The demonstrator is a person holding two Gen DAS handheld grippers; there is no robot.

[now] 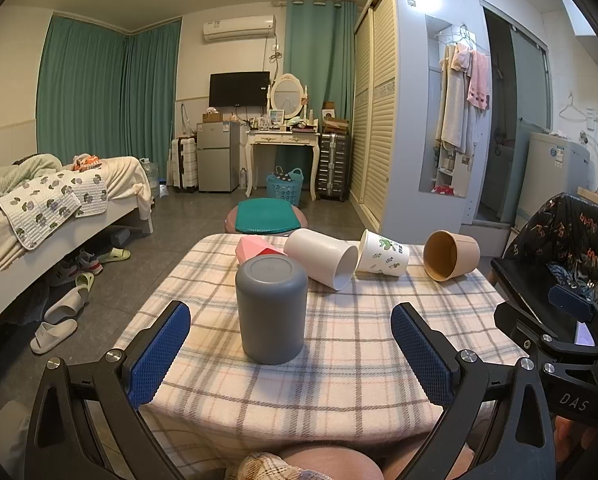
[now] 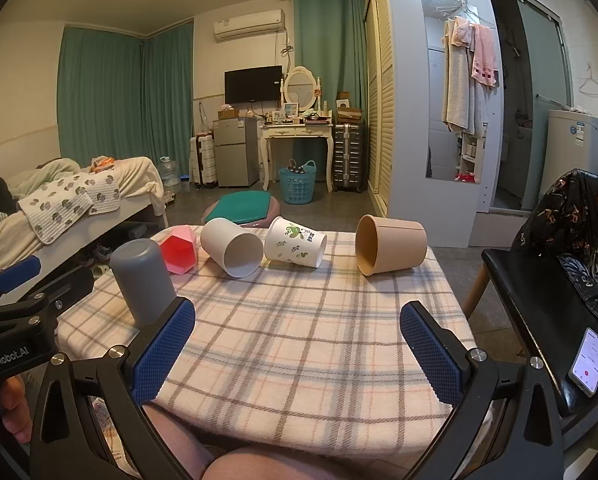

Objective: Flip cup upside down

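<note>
The matte grey plastic cup [image 1: 271,309] stands upside down on the plaid-clothed table [image 1: 339,360], just ahead of the released left tool [image 1: 291,336], untouched. The right tool [image 2: 299,336] is likewise spread wide, gripping nothing.

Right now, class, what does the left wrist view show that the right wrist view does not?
Only the left wrist view shows the slippers on the floor beside the bed. Only the right wrist view shows the phone lying on the black chair. Both show the grey cup standing upside down on the checked tablecloth, with four cups lying on their sides behind it.
</note>
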